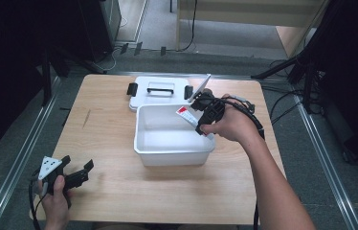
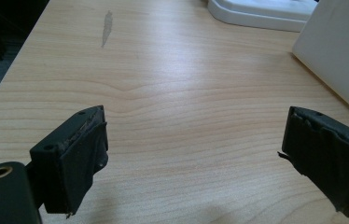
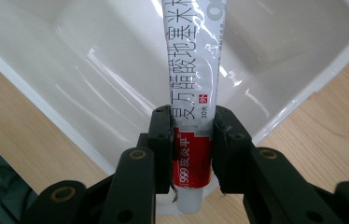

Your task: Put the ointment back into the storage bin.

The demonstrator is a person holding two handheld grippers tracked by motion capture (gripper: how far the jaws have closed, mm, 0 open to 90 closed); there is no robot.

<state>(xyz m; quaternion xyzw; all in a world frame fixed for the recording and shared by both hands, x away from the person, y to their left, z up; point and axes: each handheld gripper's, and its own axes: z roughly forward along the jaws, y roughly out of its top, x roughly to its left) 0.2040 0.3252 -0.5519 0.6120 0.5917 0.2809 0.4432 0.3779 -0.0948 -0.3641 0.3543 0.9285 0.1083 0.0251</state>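
Gripping the tube (image 3: 192, 112) near its cap end, the right gripper (image 3: 192, 154) holds it with its long axis pointing down into the bin (image 1: 144, 143), while the left gripper (image 2: 196, 158) waits open, well apart.

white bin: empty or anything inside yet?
Empty. The white bin shows a bare floor; the tube is clamped in the right gripper, above it.

Tube (image 1: 187, 115) — seemingly pinched — over white bin (image 1: 174, 154)
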